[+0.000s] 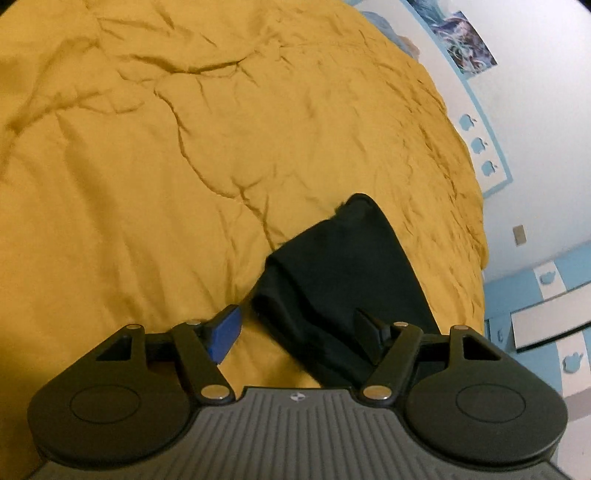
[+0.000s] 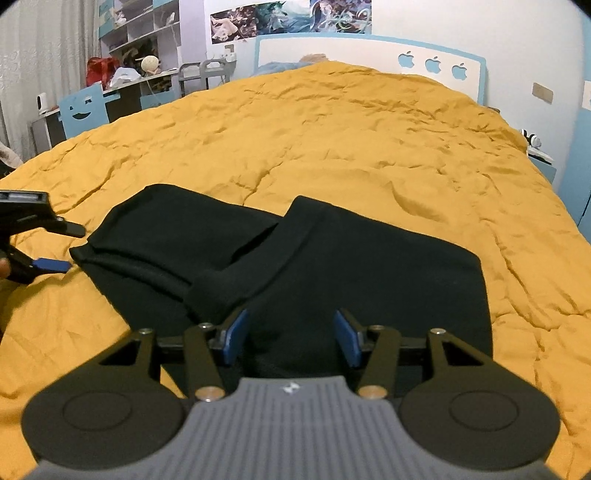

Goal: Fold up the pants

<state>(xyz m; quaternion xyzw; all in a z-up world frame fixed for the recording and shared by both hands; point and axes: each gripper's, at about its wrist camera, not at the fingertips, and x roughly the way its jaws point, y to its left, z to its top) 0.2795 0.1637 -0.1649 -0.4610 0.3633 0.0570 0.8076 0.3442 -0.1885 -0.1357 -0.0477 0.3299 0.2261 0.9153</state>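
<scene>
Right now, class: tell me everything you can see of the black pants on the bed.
The black pants look like soft, plain knit cloth. They lie partly folded on the yellow bedspread, one layer doubled over another, with a thick rolled edge near the front. The right gripper hovers open over them; the left gripper is open beside their left end.

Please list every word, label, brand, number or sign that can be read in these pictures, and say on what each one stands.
No readable word or number appears in either view.
Three apple-shaped cut-outs, without letters: on the white and blue wooden headboard.
A winking smiley face, without letters: on the blue chair back.
A small white emblem, no letters: on the grey ribbed body of the right claw.
Picture posters on the wall: any text is too blurred to read.
</scene>
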